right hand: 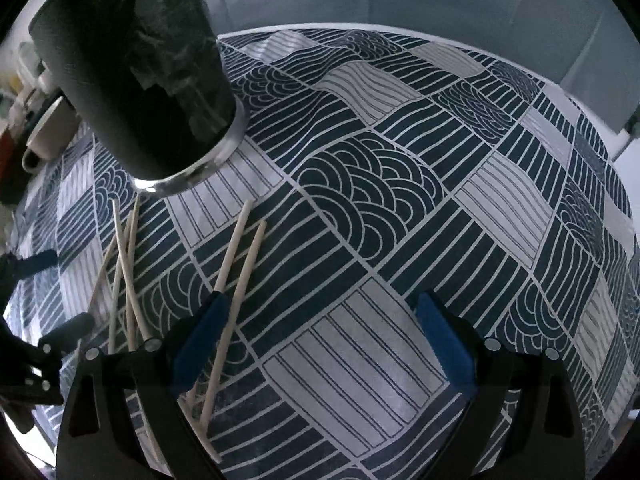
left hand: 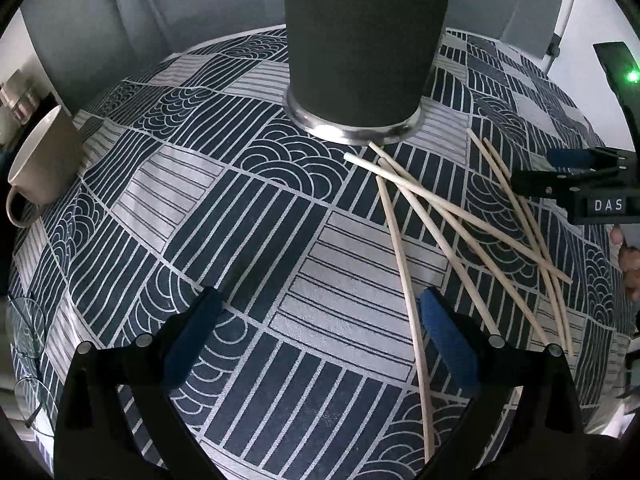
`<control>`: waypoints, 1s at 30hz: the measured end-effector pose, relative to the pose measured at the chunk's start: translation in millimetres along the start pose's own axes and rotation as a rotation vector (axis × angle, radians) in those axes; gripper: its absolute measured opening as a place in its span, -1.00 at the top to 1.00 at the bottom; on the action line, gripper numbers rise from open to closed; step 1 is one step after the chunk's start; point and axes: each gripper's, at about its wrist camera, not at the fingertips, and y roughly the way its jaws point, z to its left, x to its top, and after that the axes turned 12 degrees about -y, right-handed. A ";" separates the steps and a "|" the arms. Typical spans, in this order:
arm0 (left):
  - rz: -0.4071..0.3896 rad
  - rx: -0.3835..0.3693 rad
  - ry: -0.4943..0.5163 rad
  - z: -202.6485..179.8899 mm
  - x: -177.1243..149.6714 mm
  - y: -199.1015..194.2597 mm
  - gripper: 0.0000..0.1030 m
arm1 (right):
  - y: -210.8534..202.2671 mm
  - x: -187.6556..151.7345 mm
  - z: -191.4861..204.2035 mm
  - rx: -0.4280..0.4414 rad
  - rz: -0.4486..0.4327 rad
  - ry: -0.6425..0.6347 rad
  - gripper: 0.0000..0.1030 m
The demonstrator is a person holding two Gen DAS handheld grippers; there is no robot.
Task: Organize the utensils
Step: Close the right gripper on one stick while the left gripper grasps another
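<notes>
- The left gripper is seen with its blue-padded fingers spread wide above the worktop; nothing is held between them.
- One pale wooden chopstick is laid on the cloth just inside the right-hand finger of the left gripper and runs under it toward the lower edge of the view.
- Further chopsticks are scattered in a crossed heap beyond and to the right of that gripper, their far tips lying close to the base of the cup.
- A tall dark cup with a bright metal foot ring is stood upright on the cloth straight ahead of the left gripper.
- The right gripper is likewise shown spread wide and empty, poised over the cloth.
- Two chopsticks are laid side by side and pass beside its left-hand finger; whether they are touched by it cannot be told.
- The crossed heap lies farther left in this view, between the two grippers, near the foot of the same cup.
- The worktop is covered by a tablecloth printed in navy and white stripes and arcs.
- A beige mug is stood near the far left edge, well apart from the chopsticks.
- Clear glassware is partly visible at the near left rim.
</notes>
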 end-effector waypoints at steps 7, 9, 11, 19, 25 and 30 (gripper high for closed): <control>0.027 0.017 0.001 1.9 -0.9 -0.7 -0.91 | 0.3 -4.4 2.3 -0.030 0.030 -0.022 -0.77; 0.036 0.014 0.009 3.6 -1.8 -1.3 -0.91 | -1.3 -7.6 1.7 -0.024 0.043 -0.020 -0.77; 0.044 0.012 0.014 5.7 -2.1 -2.0 -0.91 | -3.9 -10.0 1.2 -0.017 0.048 -0.027 -0.65; 0.052 0.001 0.024 18.8 -5.8 -5.7 -0.90 | -16.1 -16.7 -0.9 -0.006 0.055 -0.048 0.06; 0.050 -0.010 0.030 29.3 -8.8 -11.2 -0.67 | -22.7 -26.1 -8.5 -0.018 0.050 -0.022 0.49; 0.046 -0.018 0.032 41.6 -11.7 -17.7 -0.37 | -26.0 -31.6 -20.0 -0.034 0.063 -0.010 0.80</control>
